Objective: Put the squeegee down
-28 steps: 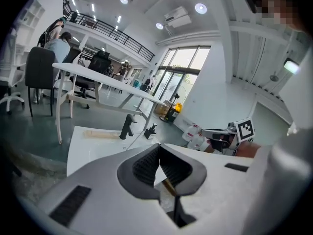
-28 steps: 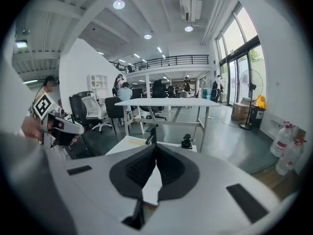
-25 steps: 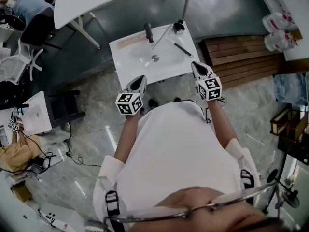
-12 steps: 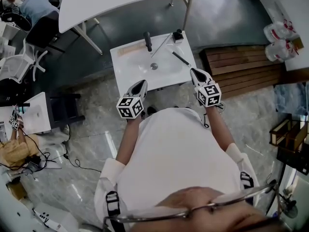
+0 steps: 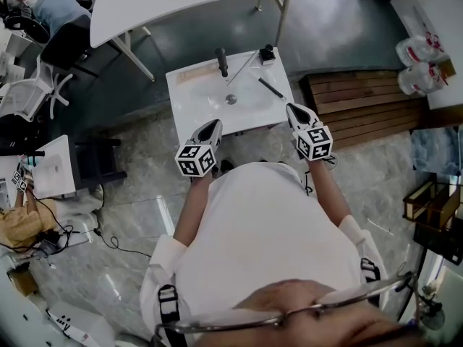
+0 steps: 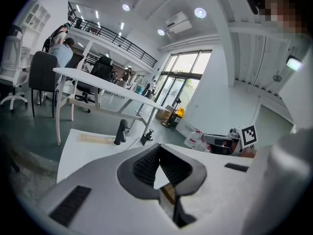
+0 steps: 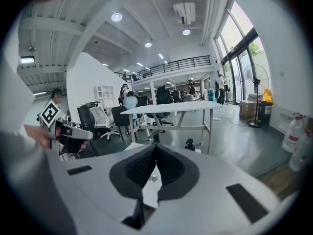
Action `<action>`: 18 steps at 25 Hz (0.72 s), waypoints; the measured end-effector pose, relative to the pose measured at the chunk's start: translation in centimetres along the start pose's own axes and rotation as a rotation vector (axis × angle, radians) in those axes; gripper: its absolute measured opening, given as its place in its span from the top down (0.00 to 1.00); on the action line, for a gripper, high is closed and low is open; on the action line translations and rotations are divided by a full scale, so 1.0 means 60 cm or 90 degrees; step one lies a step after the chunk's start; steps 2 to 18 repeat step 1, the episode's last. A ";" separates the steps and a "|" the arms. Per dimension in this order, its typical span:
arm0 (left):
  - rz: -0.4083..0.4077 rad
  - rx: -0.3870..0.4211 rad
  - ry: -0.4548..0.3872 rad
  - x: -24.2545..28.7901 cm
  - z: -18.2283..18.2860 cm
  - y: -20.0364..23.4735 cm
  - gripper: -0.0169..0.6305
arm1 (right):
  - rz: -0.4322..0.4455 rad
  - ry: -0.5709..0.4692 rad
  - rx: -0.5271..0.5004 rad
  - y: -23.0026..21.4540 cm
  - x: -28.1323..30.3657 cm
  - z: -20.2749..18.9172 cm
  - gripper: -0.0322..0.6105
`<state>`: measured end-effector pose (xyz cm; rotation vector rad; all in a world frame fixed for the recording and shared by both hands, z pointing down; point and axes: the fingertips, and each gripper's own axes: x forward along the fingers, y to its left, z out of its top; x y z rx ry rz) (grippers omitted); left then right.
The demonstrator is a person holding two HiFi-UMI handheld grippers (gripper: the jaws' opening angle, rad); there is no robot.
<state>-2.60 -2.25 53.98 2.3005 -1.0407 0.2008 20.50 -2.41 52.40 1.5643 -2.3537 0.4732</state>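
Jaws of the right gripper [image 5: 292,108] are pressing together on nothing; the left gripper [image 5: 212,125] is likewise clenched, empty. Just ahead of the right one, the slim dark squeegee [image 5: 273,89] is lying on the white basin top [image 5: 189,105] near its right edge, so a stray nudge is risking sliding it off. Its long axis is running diagonally, from that edge toward the drain [image 5: 231,99].

An open-plan office is shown: a long white desk [image 5: 181,2] is seen at twelve o'clock, a black swivel chair [image 5: 64,45] at ten, a black-railed mezzanine [image 7: 171,63] beyond.
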 end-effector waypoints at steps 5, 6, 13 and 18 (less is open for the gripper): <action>-0.002 0.000 0.000 0.001 0.000 -0.001 0.97 | 0.000 0.000 0.002 -0.001 0.000 0.000 0.94; -0.002 0.000 0.000 0.001 0.000 -0.001 0.97 | 0.000 0.000 0.002 -0.001 0.000 0.000 0.94; -0.002 0.000 0.000 0.001 0.000 -0.001 0.97 | 0.000 0.000 0.002 -0.001 0.000 0.000 0.94; -0.002 0.000 0.000 0.001 0.000 -0.001 0.97 | 0.000 0.000 0.002 -0.001 0.000 0.000 0.94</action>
